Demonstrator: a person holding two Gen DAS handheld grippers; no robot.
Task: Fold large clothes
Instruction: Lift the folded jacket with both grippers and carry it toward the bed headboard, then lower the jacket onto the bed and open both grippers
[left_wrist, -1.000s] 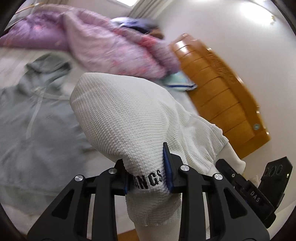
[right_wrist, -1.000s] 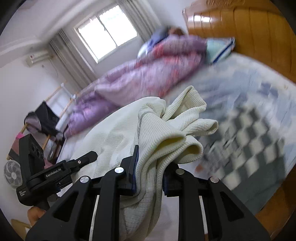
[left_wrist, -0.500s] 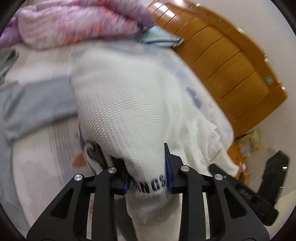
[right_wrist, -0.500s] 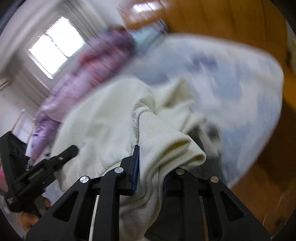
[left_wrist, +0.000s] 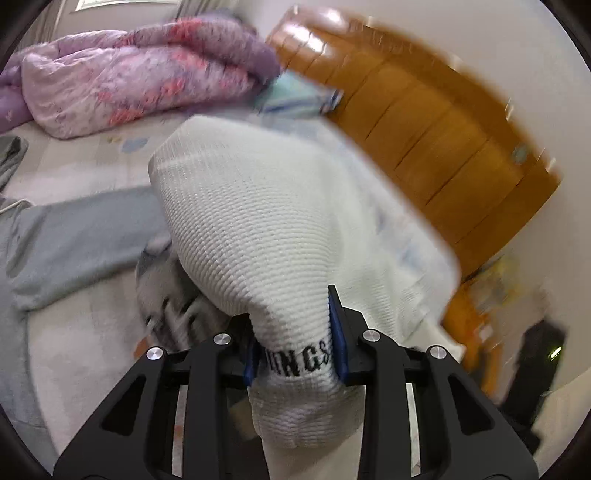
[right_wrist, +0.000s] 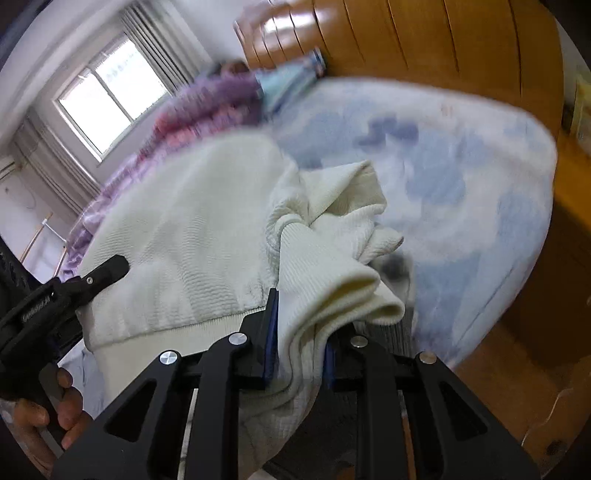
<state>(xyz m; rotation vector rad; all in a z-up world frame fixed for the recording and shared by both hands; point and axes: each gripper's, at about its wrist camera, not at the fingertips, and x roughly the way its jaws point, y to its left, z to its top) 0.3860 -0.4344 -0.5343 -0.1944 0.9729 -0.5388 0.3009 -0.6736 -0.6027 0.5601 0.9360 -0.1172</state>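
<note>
Cream waffle-knit fabric of the sweater (left_wrist: 266, 229) is filling my view, draped over the bed (right_wrist: 461, 206). At ten o'clock a purple quilt (left_wrist: 140, 81) is lying bunched; at two o'clock the wooden headboard (left_wrist: 443, 140) is standing; a grey hoodie (left_wrist: 74, 236) is spreading at nine o'clock. I am angling both tools downward toward the mattress. My left hand-held gripper (left_wrist: 295, 360) is clamping the sweater's lettered hem, and my right hand-held gripper (right_wrist: 299, 354) is pinching a bunched fold of the same sweater.
</note>
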